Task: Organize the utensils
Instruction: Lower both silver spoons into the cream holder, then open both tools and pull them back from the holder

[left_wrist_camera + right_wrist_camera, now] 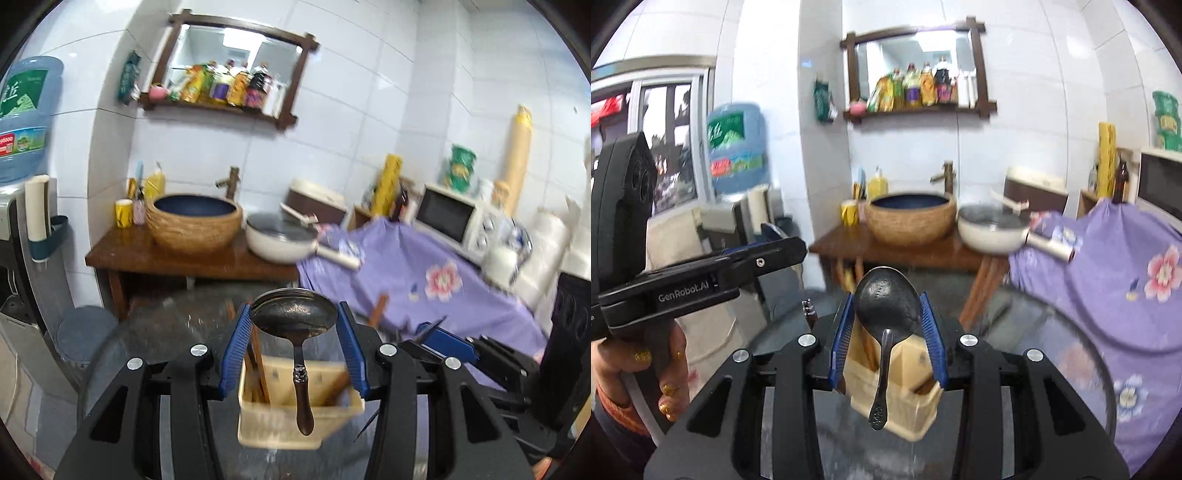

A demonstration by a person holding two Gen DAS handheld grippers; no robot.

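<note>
Round glass table (155,332) under both grippers, seen through to a dark floor. At two o'clock in the left wrist view, purple flowered cloth (424,266) draped over a counter, white microwave (454,218) behind it. At eleven o'clock, wooden stand (166,258) bearing a woven basin (195,229) and, beside it toward the cloth, a white pan (280,243).

Dead centre, low, at six o'clock: beige utensil holder (295,424) standing on the glass, wooden sticks upright inside.

Left gripper (293,317) clamped by its blue pads on the bowl of a dark metal ladle (295,314), handle hanging straight down in front of the holder. Right gripper (888,306) pinching the bowl of a dark spoon (886,299) in the same way, handle dangling toward six o'clock, over the holder's near wall. Both utensils held clear of the holder, tips not inside it.

At nine o'clock in the right wrist view, a hand (646,373) wrapped round the left gripper's black grip.
</note>
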